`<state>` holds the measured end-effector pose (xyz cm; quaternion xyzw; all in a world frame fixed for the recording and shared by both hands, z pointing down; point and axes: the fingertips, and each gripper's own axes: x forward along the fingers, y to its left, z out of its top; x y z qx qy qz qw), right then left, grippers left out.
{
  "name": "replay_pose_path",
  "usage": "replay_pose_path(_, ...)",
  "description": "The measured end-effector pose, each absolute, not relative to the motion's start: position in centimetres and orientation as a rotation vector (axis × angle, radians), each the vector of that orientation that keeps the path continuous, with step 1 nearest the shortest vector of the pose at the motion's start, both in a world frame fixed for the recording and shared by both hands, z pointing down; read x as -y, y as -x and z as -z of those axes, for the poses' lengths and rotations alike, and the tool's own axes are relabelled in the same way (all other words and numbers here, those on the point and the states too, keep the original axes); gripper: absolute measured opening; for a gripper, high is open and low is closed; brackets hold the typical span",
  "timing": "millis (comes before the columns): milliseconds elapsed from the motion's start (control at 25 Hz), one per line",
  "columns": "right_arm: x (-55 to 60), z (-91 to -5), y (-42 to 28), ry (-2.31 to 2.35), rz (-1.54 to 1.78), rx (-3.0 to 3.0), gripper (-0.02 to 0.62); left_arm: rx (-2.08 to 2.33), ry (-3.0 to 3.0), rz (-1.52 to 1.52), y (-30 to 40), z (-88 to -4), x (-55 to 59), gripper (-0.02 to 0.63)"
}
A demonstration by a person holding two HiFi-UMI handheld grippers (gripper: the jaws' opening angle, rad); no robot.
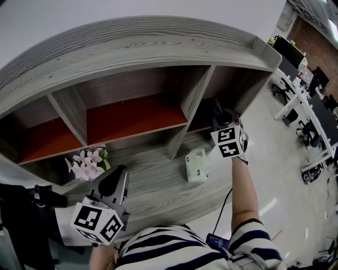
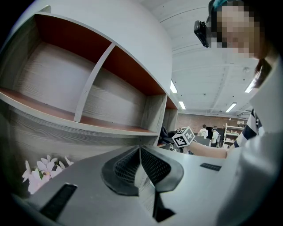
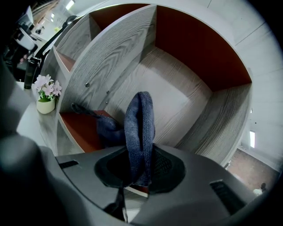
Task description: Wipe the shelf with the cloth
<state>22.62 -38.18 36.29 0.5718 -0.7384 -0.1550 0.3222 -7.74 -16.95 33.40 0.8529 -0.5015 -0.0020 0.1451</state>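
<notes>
One cloth (image 3: 139, 126), one shelf (image 1: 158, 42), two tongs.
The right tongs (image 3: 139, 170) clamped the cloth inside the shelf; the left tongs (image 2: 140, 152) were closed, empty.

Was lit by long strip lights (image 2: 173, 87) set in a white ceiling (image 2: 203, 75). Had a plain white wall (image 1: 105, 16) behind and a pale, smooth floor (image 1: 264, 137). Held white desks (image 1: 293, 97) with dark monitors (image 1: 289, 51) at the right, near a red brick wall (image 1: 309, 39). Showed an open rack (image 2: 231, 132) far off.

On the grey wooden shelf (image 1: 158, 42), pink potted flowers (image 1: 88, 162) stand left of a pale box (image 1: 196, 165); a blue knitted cloth (image 3: 139, 128) trails into its right compartment.
</notes>
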Motion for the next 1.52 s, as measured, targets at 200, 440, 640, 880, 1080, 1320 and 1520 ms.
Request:
replay_pose_path(200, 38.8, -36.4, -24.5, -1.519, 0.423, 1.853, 0.092, 1.437, -2.459, 0.004, 7.5, -33.5, 17.0, 0.026)
replay_pose_path(440, 39.1, -36.5, -25.9, -1.537, 0.43, 1.776, 0.091, 1.429, -2.467, -0.005, 7.4, -33.6, 16.8, 0.026)
replay_pose_path(640, 39.4, -36.4, -26.6, -1.553, 0.428, 1.744, 0.092, 1.428, -2.467, -0.002, 7.5, -33.6, 16.8, 0.026)
replay_pose_path(880, 38.4, -32.5, -26.0, -1.599, 0.535, 1.793, 0.092, 1.437, -2.459, -0.007, 7.7, -33.6, 16.8, 0.026)
replay_pose_path(1080, 37.3, -26.3, -25.1, -1.633, 0.737, 1.781, 0.092, 1.42, -2.467, -0.006, 7.3, -33.7, 16.9, 0.026)
replay_pose_path(1320, 36.5, -19.7, -25.9, -1.678, 1.0, 1.652, 0.092, 1.419, -2.467, 0.0, 7.1, -33.6, 16.9, 0.026)
replay_pose_path(1520, 36.4, -16.5, -27.9, -1.729, 1.127, 1.495, 0.092, 1.418, -2.465, 0.0, 7.1, -33.6, 16.9, 0.026)
